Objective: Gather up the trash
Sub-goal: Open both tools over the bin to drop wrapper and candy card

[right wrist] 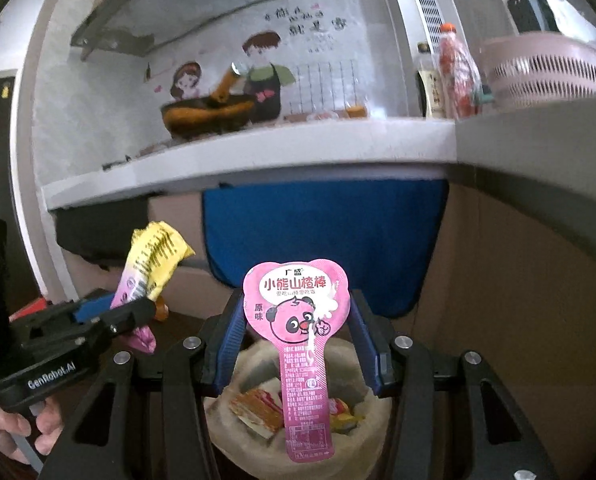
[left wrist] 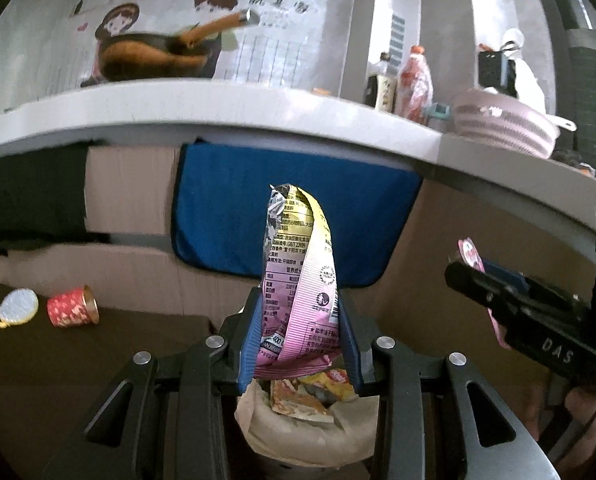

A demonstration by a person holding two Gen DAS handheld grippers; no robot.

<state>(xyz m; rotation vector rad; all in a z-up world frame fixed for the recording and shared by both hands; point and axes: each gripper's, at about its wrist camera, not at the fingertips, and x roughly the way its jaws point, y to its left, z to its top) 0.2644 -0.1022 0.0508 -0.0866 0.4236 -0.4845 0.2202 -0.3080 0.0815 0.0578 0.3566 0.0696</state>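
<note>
Left wrist view: the left gripper is clamped on a crumpled pink-and-yellow snack bag, which stands upright between the blue pads and rises well past their tips. Directly below and just behind the pads sits the trash bin, lined with a pale bag and already holding several orange and yellow wrappers. Off to the left of this gripper, on a dark surface, a small red cup lies on its side with a round foil lid just beside it. Ahead hangs a blue cloth under the edge of a white tabletop, which carries a pan, bottles and a pink colander. To the right, the right gripper reaches in with a pink wrapper showing at its tip.

From the right wrist view, the right gripper holds a pink spoon-shaped wrapper with a cartoon bear; its round head sits between the blue pads, and the long tail hangs down over the open trash bin below. Whether both pads press the head I cannot tell for sure, though the wrapper hangs there unsupported otherwise. To its left the left gripper carries the snack bag, with a person's hand gripping the handle at the lower left.
</note>
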